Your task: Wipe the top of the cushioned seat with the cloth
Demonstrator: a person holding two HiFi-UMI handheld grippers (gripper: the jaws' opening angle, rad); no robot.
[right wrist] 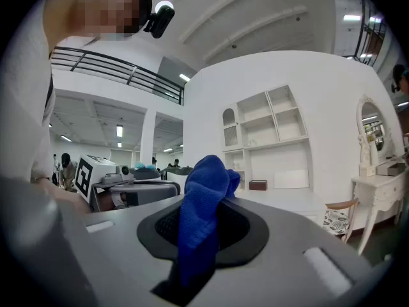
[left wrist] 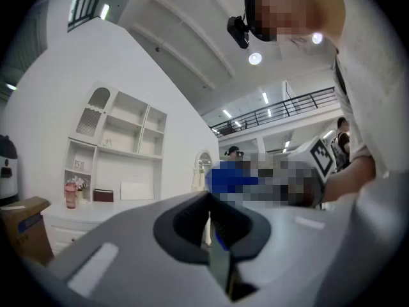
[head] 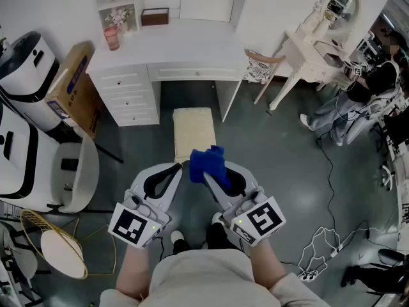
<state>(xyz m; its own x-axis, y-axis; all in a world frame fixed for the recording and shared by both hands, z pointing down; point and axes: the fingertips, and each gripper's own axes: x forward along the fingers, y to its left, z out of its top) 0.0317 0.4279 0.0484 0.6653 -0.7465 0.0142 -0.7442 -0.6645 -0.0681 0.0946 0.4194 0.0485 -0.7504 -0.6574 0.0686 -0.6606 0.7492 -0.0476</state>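
- The desk [head: 192, 47] stands at the far side, and the seat [head: 193, 130] is pushed partway into its knee gap.
- The seat is a cream pad lying beyond and below both grippers. Its long axis runs near to far, in line with the person.
- The right gripper [head: 214, 176] is clamped tight on the cloth [head: 206, 163]. It looks like the one to make the wipe, with a reach down and forward along that axis.
- The left gripper [head: 177, 169] sits just left of the cloth. Its jaws are together except for a thin slit and hold nothing.
- The cloth is a bunched blue wad standing up out of the right jaws. From the head view it overlaps the seat's near edge, but it seems to be held above the pad rather than on it.
- Only the head view shows the seat. Both gripper views look level across the room and miss it.
- The right gripper view shows the cloth pinched deep between the pads.
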